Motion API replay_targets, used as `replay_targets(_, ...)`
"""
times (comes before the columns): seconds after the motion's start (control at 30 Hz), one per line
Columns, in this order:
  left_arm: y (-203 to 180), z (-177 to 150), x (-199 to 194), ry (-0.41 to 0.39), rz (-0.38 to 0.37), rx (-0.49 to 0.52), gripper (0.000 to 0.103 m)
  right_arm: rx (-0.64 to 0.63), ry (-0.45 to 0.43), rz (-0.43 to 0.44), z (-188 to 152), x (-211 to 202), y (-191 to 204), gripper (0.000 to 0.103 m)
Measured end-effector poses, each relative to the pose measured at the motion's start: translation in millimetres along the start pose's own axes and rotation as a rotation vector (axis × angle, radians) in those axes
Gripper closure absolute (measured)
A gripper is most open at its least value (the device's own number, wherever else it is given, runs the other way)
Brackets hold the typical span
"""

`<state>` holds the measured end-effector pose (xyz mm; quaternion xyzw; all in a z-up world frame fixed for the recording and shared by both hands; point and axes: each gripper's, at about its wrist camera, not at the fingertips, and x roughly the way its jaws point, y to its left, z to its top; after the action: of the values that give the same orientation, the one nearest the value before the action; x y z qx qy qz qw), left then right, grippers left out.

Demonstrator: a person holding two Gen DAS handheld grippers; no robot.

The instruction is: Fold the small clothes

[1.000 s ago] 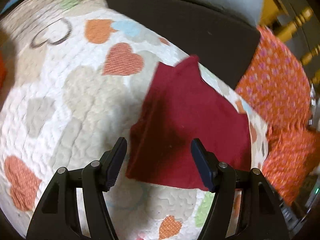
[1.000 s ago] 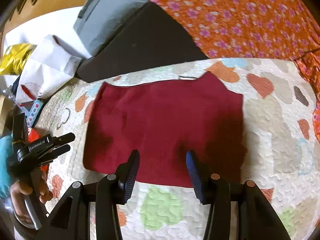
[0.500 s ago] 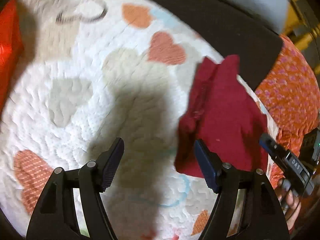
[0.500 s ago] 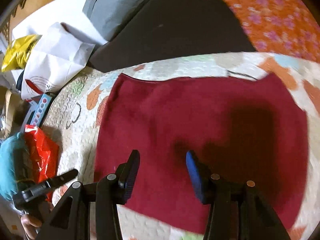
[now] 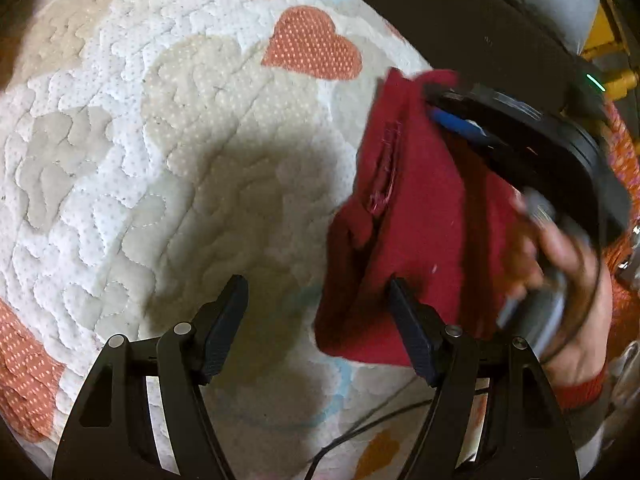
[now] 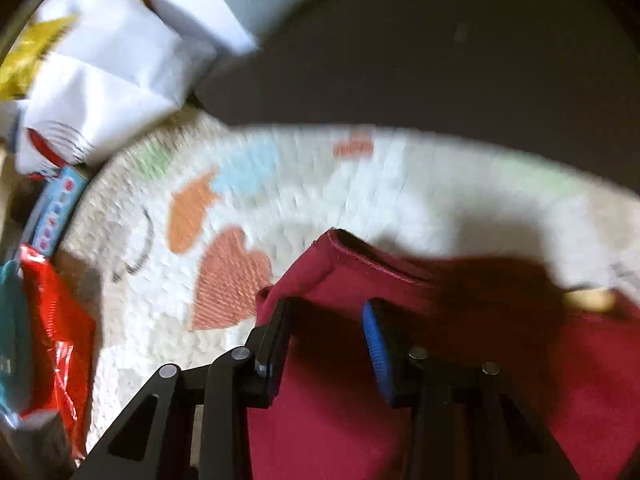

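- Red garment [image 5: 420, 216] on heart quilt [image 5: 160, 160], at 3 o'clock in left view; left edge now lifted and folded, flat a second ago.
- Left gripper [image 5: 316, 320]: fingers wide, empty.
- Right gripper [image 6: 324, 344]: fingers apart over garment edge; grip unclear. It has moved in closer.

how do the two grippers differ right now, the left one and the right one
The left gripper sits wide open over the bare quilt, beside the red garment; the right gripper is over the garment, jaws narrower. The left's pads look dark; the right's fingertips are blue. Neither visibly pinches cloth.
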<state>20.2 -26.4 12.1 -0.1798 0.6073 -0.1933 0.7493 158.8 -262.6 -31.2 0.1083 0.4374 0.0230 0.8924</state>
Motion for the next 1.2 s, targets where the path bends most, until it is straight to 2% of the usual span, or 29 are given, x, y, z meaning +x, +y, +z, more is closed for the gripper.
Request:
replay_targets(0.03, -2, -1, 1, 0.001, 0.009, 0.013, 0.030, 0.004, -0.005, -0.005, 0, 7, 0, 0.066)
replay_targets(0.13, -13, -3, 6, -0.005, 0.020, 0.025, 0.030, 0.015, -0.008, 0.005, 2, -6, 1, 0.066)
replay_targets(0.17, -14, -5, 7, -0.006, 0.027, 0.031, 0.030, 0.018, -0.020, 0.016, 0, -15, 1, 0.063)
replay_targets(0.2, -17, -6, 9, -0.011, 0.037, 0.039, 0.030, 0.014, -0.036, 0.021, -2, -23, 3, 0.053)
replay_targets(0.23, -21, -8, 10, -0.017, 0.046, 0.048, 0.030, 0.003, -0.046, 0.022, -5, -30, 8, 0.049)
replay_targets(0.27, -26, -12, 12, -0.025, 0.057, 0.059, 0.030, -0.012, -0.043, 0.016, -8, -33, 14, 0.041)
replay_targets(0.3, -30, -15, 13, -0.028, 0.065, 0.070, 0.030, -0.025, -0.029, 0.008, -10, -33, 21, 0.037)
replay_targets(0.37, -35, -24, 15, -0.031, 0.075, 0.081, 0.030, -0.062, 0.031, -0.005, -17, -20, 36, 0.036)
replay_targets(0.43, -37, -29, 15, -0.030, 0.075, 0.072, 0.030, -0.115, 0.076, -0.070, -23, 0, 48, 0.034)
replay_targets(0.5, -38, -31, 12, -0.012, 0.075, 0.060, 0.030, -0.186, 0.063, -0.157, -28, 16, 59, 0.032)
replay_targets(0.53, -39, -31, 10, -0.013, 0.081, 0.061, 0.030, -0.214, 0.048, -0.177, -28, 17, 63, 0.033)
replay_targets(0.57, -41, -32, 5, -0.029, 0.091, 0.066, 0.030, -0.253, 0.037, -0.210, -30, 19, 67, 0.045)
replay_targets(0.6, -44, -32, -2, -0.057, 0.105, 0.076, 0.030, -0.287, 0.026, -0.250, -32, 19, 69, 0.067)
replay_targets(0.63, -48, -32, -8, -0.085, 0.120, 0.089, 0.030, -0.299, 0.007, -0.265, -33, 14, 65, 0.072)
replay_targets(0.67, -52, -33, -13, -0.114, 0.132, 0.103, 0.030, -0.274, -0.004, -0.208, -33, 6, 58, 0.087)
replay_targets(0.73, -62, -35, -22, -0.159, 0.137, 0.118, 0.030, -0.177, -0.038, -0.094, -33, -22, 33, 0.089)
replay_targets(0.8, -72, -36, -26, -0.178, 0.126, 0.127, 0.030, -0.072, -0.119, 0.047, -39, -67, 4, 0.090)
replay_targets(0.87, -83, -38, -27, -0.190, 0.107, 0.128, 0.030, -0.036, -0.192, 0.116, -52, -114, -23, 0.091)
replay_targets(0.93, -92, -39, -28, -0.204, 0.085, 0.137, 0.030, -0.022, -0.243, 0.135, -65, -151, -46, 0.092)
replay_targets(1.03, -109, -42, -26, -0.215, -0.002, 0.171, 0.030, 0.037, -0.301, 0.155, -85, -210, -101, 0.092)
replay_targets(1.1, -122, -42, -22, -0.212, 0.016, 0.208, 0.030, 0.059, -0.335, 0.074, -96, -234, -130, 0.092)
replay_targets(1.13, -129, -44, -19, -0.207, -0.004, 0.218, 0.030, 0.088, -0.351, 0.042, -105, -244, -150, 0.092)
replay_targets(1.2, -143, -48, -10, -0.181, -0.034, 0.242, 0.030, 0.201, -0.360, 0.041, -121, -252, -196, 0.092)
